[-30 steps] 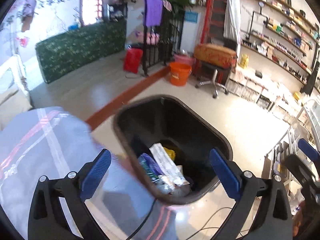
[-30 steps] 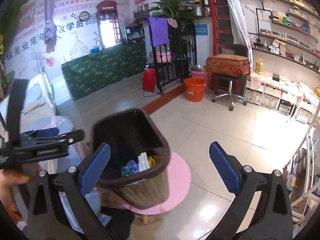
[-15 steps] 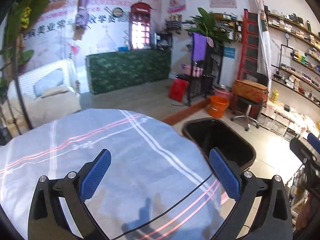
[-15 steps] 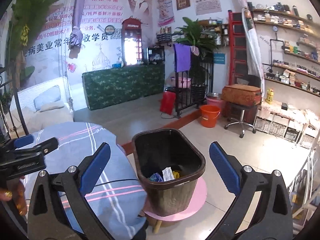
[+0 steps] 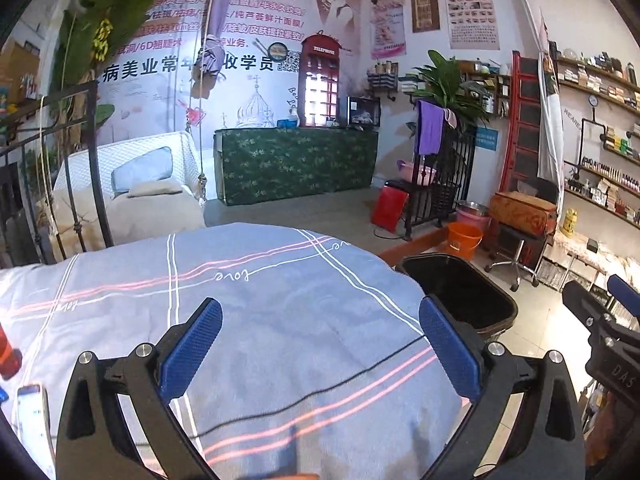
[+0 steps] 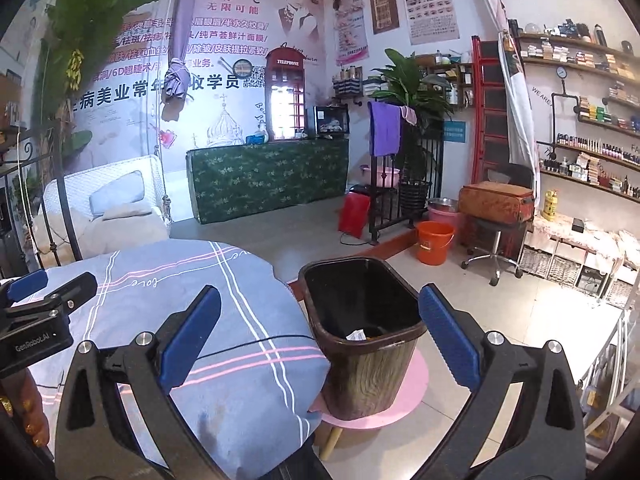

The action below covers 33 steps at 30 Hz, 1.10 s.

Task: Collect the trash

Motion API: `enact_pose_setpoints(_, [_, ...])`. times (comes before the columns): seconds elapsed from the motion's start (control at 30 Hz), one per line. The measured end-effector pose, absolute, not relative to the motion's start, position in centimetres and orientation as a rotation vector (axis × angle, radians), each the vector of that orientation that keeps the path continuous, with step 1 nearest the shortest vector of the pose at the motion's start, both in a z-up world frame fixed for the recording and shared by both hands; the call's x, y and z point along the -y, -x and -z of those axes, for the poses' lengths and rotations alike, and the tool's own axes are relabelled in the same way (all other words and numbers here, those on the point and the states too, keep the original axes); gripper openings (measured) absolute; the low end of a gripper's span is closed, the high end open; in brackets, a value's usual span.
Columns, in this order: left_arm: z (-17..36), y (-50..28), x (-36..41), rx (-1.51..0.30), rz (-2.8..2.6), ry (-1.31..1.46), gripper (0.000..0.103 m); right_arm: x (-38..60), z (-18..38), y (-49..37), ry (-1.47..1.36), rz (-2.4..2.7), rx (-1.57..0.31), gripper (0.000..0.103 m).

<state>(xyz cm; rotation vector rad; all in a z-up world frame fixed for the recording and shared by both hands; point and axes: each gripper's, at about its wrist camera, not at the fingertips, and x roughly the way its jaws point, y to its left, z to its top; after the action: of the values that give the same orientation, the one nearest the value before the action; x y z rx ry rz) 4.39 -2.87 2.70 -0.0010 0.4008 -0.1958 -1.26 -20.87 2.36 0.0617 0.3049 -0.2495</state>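
Both claws hang released and empty over the blue-grey cloth, the trash bin off to the right.

Left gripper (image 5: 320, 344) hovers with its 2 blue pads (image 5: 191, 350) spread wide above the striped tablecloth (image 5: 280, 300), nothing between them; a thin black cable (image 5: 320, 390) runs across the cloth beneath it, and a phone (image 5: 34, 412) lies at the cloth's far left edge. Right gripper (image 6: 320, 340) is likewise splayed, holding nothing, straddling the table's right edge and the brown wood-look trash bin (image 6: 368, 376), which stands upright on a low pink round stool (image 6: 408, 396) just beside the table. Inside the bin, a scrap of white wrapper (image 6: 356, 335) shows low against the near wall. Farther right, an orange bucket (image 6: 434, 242) sits on the floor near a swivel stool (image 6: 494, 248).
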Motion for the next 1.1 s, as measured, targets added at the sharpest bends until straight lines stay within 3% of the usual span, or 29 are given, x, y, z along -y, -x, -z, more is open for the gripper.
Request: enact_pose_setpoints(1.1, [-2.2,-1.3,2.6,-0.356,0.128,0.006,0.097,20.2,-1.3,2.6,-0.058,0.233,-0.310,0.097])
